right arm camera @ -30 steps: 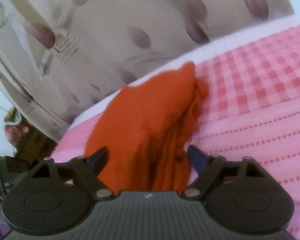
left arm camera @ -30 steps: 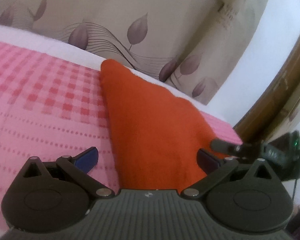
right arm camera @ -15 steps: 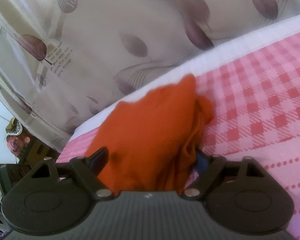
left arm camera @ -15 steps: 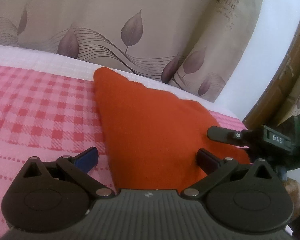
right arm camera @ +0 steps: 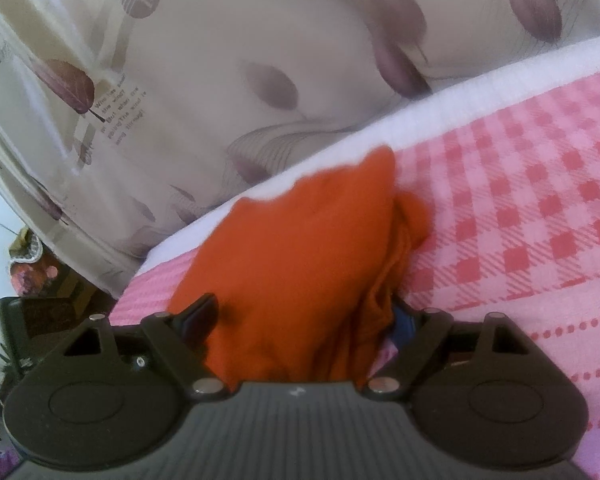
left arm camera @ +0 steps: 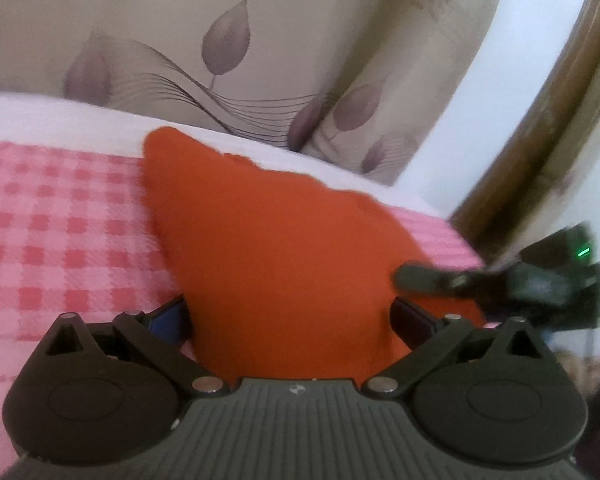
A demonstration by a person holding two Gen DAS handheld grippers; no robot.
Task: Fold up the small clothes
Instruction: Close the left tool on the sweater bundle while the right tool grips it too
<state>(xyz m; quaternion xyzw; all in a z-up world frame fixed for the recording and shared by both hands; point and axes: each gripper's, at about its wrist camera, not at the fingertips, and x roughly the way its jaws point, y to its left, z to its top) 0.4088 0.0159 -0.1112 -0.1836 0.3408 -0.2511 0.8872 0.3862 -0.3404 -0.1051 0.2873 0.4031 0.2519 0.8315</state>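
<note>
Grab step on the orange garment: it lies on the pink checked bedcover, its near edge running between both tools' fingers. The left gripper is spread wide, not pinching. The right gripper is closing around bunched cloth. Next I'd guess both need a firm pinch before lifting.

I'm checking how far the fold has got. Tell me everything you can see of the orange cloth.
The orange cloth is plain, soft-looking fabric, already folded into a wedge that narrows to a point at the far end. It lies flat on the pink checked bedspread, its tip reaching the white edge. Seen from the right wrist, loose bunched layers show along one side. Its near end sits between the jaws of both the left gripper and the right gripper; the right jaws are closing on it.
</note>
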